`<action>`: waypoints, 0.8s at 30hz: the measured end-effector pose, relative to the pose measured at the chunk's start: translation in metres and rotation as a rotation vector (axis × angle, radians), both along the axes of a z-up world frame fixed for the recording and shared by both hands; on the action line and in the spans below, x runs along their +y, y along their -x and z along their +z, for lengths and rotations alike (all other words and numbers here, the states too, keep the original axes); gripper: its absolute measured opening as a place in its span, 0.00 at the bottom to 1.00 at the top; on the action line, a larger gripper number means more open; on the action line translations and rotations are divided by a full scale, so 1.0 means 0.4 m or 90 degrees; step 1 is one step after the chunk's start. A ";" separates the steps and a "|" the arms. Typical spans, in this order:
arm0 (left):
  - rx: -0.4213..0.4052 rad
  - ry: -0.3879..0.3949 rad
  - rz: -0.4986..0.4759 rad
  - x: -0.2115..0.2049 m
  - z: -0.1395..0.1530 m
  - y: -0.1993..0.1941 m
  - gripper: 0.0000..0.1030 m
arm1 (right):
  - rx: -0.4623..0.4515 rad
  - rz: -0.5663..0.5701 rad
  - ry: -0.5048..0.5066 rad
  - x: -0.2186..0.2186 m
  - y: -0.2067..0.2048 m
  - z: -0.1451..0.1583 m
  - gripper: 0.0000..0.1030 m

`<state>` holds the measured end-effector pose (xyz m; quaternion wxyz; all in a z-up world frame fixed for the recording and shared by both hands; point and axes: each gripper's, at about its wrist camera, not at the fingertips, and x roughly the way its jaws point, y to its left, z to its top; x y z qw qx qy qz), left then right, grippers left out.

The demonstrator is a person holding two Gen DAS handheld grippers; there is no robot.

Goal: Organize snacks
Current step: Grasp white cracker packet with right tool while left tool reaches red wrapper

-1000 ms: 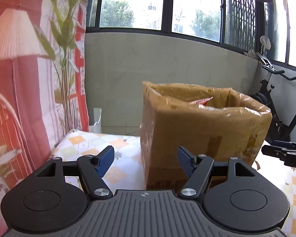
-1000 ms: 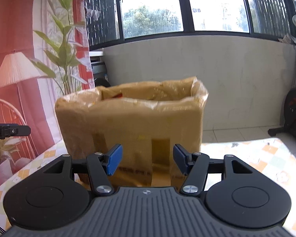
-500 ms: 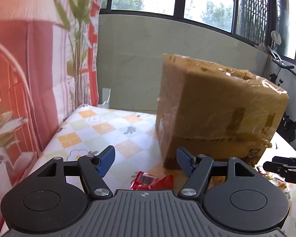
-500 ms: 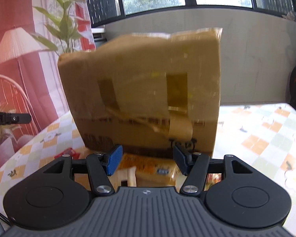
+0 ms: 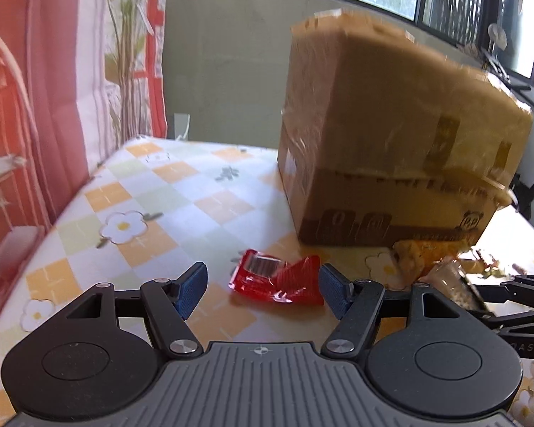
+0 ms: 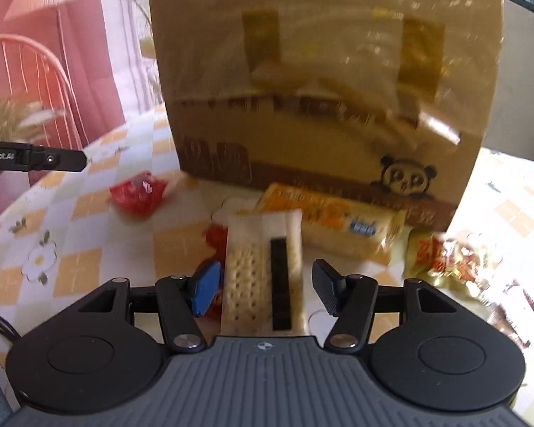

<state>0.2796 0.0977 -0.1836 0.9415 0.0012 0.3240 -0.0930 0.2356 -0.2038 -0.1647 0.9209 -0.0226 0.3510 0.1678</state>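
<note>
Both tongs have dropped toward the worktop [image 5: 131, 192] since a second ago, so the cardboard box [image 5: 391, 135] now towers ahead of them and snacks once hidden lie in sight. Between the spread pads of the left tongs [image 5: 263, 290], untouched, lies a red wrapper [image 5: 277, 279]. With jaws that have just been closing yet stay apart, the right tongs [image 6: 265, 288] straddle a cracker pack [image 6: 263, 267], an orange pack [image 6: 334, 224] just beyond.
</note>
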 end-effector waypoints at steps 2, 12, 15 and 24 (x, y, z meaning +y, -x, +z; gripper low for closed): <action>0.008 -0.001 -0.005 -0.010 -0.015 -0.026 0.70 | -0.002 -0.002 -0.008 -0.007 0.003 -0.002 0.49; 0.042 -0.056 -0.013 -0.048 -0.104 -0.146 0.71 | -0.019 -0.048 -0.020 -0.065 0.010 0.005 0.48; 0.041 -0.055 -0.016 -0.055 -0.111 -0.154 0.73 | -0.025 -0.060 -0.032 -0.082 0.016 0.010 0.48; 0.040 -0.050 -0.040 -0.087 -0.100 -0.128 0.47 | -0.022 -0.074 -0.046 -0.102 0.020 0.008 0.48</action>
